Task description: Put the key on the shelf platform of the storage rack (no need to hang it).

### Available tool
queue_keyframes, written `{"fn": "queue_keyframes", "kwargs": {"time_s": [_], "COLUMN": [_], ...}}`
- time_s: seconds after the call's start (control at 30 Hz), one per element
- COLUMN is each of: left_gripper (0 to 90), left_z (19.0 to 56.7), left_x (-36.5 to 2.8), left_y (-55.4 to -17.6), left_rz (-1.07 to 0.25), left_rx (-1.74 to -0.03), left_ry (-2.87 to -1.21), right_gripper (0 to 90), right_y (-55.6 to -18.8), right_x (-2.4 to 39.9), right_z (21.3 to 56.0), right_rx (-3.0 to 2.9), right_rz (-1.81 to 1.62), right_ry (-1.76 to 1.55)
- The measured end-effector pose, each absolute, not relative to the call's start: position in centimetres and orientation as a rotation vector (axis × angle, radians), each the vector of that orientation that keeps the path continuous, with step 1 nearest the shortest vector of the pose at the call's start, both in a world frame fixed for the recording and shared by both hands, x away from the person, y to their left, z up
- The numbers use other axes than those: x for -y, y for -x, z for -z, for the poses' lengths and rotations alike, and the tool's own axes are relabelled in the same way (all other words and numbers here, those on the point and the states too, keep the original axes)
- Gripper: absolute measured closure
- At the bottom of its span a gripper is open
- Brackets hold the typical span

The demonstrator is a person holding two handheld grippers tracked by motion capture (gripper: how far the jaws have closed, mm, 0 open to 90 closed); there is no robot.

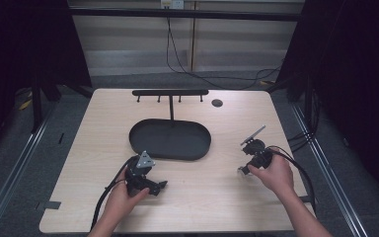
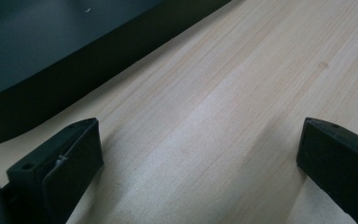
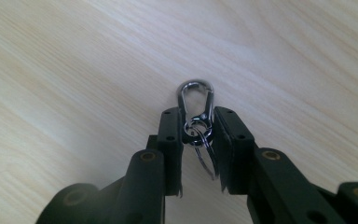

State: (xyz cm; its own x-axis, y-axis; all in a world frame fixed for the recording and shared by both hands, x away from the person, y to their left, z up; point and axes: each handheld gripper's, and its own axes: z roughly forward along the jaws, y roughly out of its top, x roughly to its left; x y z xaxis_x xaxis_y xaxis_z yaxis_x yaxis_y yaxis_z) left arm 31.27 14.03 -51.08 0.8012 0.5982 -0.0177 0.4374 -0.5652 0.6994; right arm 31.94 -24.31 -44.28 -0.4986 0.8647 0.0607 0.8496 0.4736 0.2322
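Note:
A silver carabiner keyring (image 3: pixel 196 99) lies on the pale wooden table. My right gripper (image 3: pixel 198 116) is shut on its lower end, where the split rings (image 3: pixel 200 135) hang, and the clip's loop pokes out past the fingertips. From above, the right gripper (image 1: pixel 244 169) sits low at the table's right side with the keyring (image 1: pixel 240 171) at its tip. My left gripper (image 2: pixel 200 123) is open, with bare wood between its jaws, close to the black oval tray (image 2: pixel 51 56). In the high view the left gripper (image 1: pixel 159 186) rests near the front of the table.
The black oval tray (image 1: pixel 177 145) lies mid-table. A thin post rises from it to a black bar (image 1: pixel 170 92) with several small hooks. A round hole (image 1: pixel 217 103) is at the table's back right. Cables (image 1: pixel 296 168) trail from both grippers toward the front edge.

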Motion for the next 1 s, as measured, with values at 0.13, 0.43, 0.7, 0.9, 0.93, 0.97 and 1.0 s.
{"fn": "queue_keyframes", "kwargs": {"time_s": [0.13,0.43,0.7,0.9,0.93,0.97,1.0], "left_gripper": [0.0,0.0,0.0,0.0,0.0,0.0,0.0], "left_z": [51.1,51.1,51.1,51.1,51.1,51.1,51.1], "left_x": [-14.0,-14.0,-14.0,-14.0,-14.0,-14.0,-14.0], "left_y": [-31.3,-31.3,-31.3,-31.3,-31.3,-31.3,-31.3], "left_rz": [-0.288,-0.285,-0.285,-0.286,-0.286,-0.285,-0.286], "left_rx": [-0.760,-0.763,-0.763,-0.762,-0.762,-0.763,-0.762], "left_ry": [-2.262,-2.259,-2.258,-2.259,-2.259,-2.259,-2.259], "right_gripper": [73.4,73.4,73.4,73.4,73.4,73.4,73.4], "right_y": [-32.2,-32.9,-33.4,-33.7,-33.8,-33.8,-33.9], "right_x": [23.5,21.9,20.9,20.4,20.2,20.1,19.9], "right_z": [43.5,42.2,41.5,40.9,40.7,40.7,40.6], "right_rx": [-2.653,-2.676,-2.686,-2.681,-2.679,-2.681,-2.687], "right_rz": [-0.375,-0.373,-0.398,-0.403,-0.393,-0.401,-0.399], "right_ry": [-1.504,-1.469,-1.449,-1.431,-1.425,-1.426,-1.418]}}
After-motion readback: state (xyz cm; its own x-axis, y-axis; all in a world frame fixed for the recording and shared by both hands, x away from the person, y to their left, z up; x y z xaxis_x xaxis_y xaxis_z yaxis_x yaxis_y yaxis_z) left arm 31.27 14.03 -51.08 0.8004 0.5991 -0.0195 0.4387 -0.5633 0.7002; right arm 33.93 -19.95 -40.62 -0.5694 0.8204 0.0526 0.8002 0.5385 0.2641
